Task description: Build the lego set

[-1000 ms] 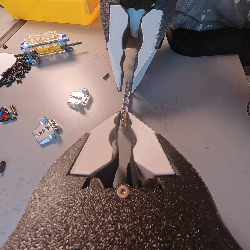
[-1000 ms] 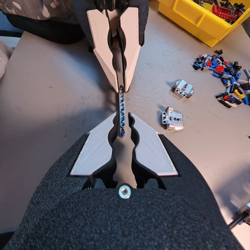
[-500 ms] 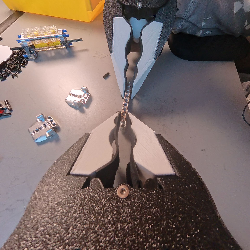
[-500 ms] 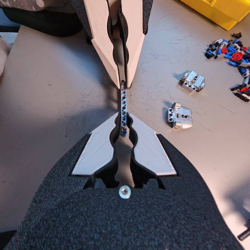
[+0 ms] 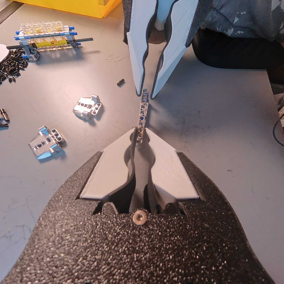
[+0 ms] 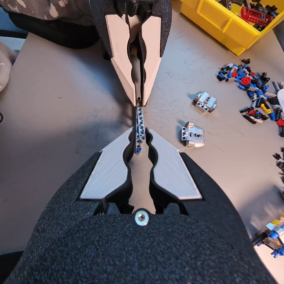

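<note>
bare table (image 5: 215, 123) open on one side of the beam (image 5: 142, 116), silver panels (image 5: 86, 108) and loose pins (image 6: 253, 92) crowding the other

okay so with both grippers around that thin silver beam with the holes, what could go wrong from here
1. The left gripper pinches only the very end of the silver beam; a sideways nudge could lever it loose.
2. The right gripper is open, its fingers straddling the beam's far end, so closing off-centre might twist the beam.
3. If dropped, it would land on the grey table near the silver panel pieces.

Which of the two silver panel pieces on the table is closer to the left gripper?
The silver panel lying nearer the camera, holes pointing up-right; the other silver panel lies farther away.
</note>
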`<state>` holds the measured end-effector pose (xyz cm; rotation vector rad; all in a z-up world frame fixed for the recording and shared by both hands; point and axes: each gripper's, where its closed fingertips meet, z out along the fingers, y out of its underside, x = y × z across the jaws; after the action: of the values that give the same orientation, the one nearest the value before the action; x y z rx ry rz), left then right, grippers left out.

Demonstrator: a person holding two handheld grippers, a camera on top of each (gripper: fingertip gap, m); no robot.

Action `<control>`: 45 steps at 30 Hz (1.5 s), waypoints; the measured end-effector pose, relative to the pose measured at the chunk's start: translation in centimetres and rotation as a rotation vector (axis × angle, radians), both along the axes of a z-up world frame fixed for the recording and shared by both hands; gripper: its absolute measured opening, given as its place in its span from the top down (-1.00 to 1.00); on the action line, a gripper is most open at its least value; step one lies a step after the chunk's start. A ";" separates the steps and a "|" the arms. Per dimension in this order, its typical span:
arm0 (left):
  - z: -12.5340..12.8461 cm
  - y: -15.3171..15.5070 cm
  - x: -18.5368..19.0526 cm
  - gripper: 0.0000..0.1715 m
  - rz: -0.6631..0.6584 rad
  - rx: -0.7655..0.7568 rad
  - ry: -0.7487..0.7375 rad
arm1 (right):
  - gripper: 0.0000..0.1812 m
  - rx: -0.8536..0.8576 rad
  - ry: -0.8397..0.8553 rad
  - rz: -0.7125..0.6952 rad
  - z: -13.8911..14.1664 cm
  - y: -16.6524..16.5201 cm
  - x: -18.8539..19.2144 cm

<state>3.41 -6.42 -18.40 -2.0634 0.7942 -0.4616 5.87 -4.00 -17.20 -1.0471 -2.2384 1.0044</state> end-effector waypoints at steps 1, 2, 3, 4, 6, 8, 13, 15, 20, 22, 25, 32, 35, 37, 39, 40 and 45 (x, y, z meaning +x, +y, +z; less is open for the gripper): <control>0.0 0.0 0.0 0.95 -0.001 0.000 0.000 | 0.91 0.004 -0.005 0.001 -0.1 0.0 0.0; 0.1 0.0 0.1 0.95 -0.003 0.001 -0.005 | 0.98 0.012 -0.007 -0.004 -0.3 0.0 -0.1; 0.2 0.0 0.1 0.95 -0.003 0.004 -0.008 | 1.00 0.015 -0.010 -0.002 -0.4 0.0 -0.1; 0.2 0.0 0.1 0.95 -0.003 0.006 -0.007 | 1.00 0.011 -0.017 0.000 -0.5 -0.1 0.0; 0.3 0.0 0.1 0.95 -0.001 0.006 -0.010 | 1.00 0.017 -0.026 -0.004 -0.6 0.0 -0.1; 0.3 0.0 0.1 0.95 -0.001 0.007 -0.008 | 1.00 0.025 -0.027 -0.004 -0.6 -0.1 -0.2; 0.3 0.0 0.1 0.95 -0.002 0.001 -0.018 | 1.00 0.036 -0.044 -0.008 -0.7 -0.3 -0.3; 0.3 -0.1 0.1 0.95 -0.005 -0.003 -0.024 | 1.00 0.032 -0.056 -0.012 -0.7 -0.5 -0.3; 0.0 -0.2 0.2 0.95 -0.014 -0.010 -0.016 | 1.00 0.031 -0.073 -0.024 -0.8 -0.4 -0.4; 0.0 -0.2 0.3 0.95 -0.020 -0.012 -0.021 | 1.00 0.019 -0.078 -0.024 -0.8 -0.5 -0.3; 0.1 -0.3 0.5 0.95 -0.032 -0.017 -0.042 | 1.00 0.006 -0.087 -0.013 -0.8 -0.7 -0.1; -0.1 -0.2 0.3 0.95 -0.031 -0.018 -0.035 | 0.96 0.014 -0.056 -0.008 -0.4 -0.5 0.0; -0.1 -0.2 0.3 0.95 -0.033 -0.020 -0.036 | 0.88 0.033 -0.042 -0.009 -0.5 -0.3 -0.1; -0.2 -0.2 0.3 0.95 -0.037 -0.021 -0.031 | 0.86 0.040 -0.042 -0.010 -0.6 -0.2 -0.2; -0.3 -0.2 0.3 0.95 -0.040 -0.023 -0.022 | 0.87 0.038 -0.045 -0.009 -0.7 -0.2 -0.2; -0.4 -0.3 0.3 0.95 -0.042 -0.023 -0.020 | 0.88 0.036 -0.048 -0.009 -0.8 -0.2 -0.2; -0.3 -0.2 0.3 0.95 -0.044 -0.019 -0.019 | 0.92 0.025 -0.053 -0.003 -1.0 -0.2 -0.2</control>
<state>3.69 -6.63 -18.72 -2.0594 0.8280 -0.5135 5.66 -4.21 -18.17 -1.0781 -2.2849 0.9547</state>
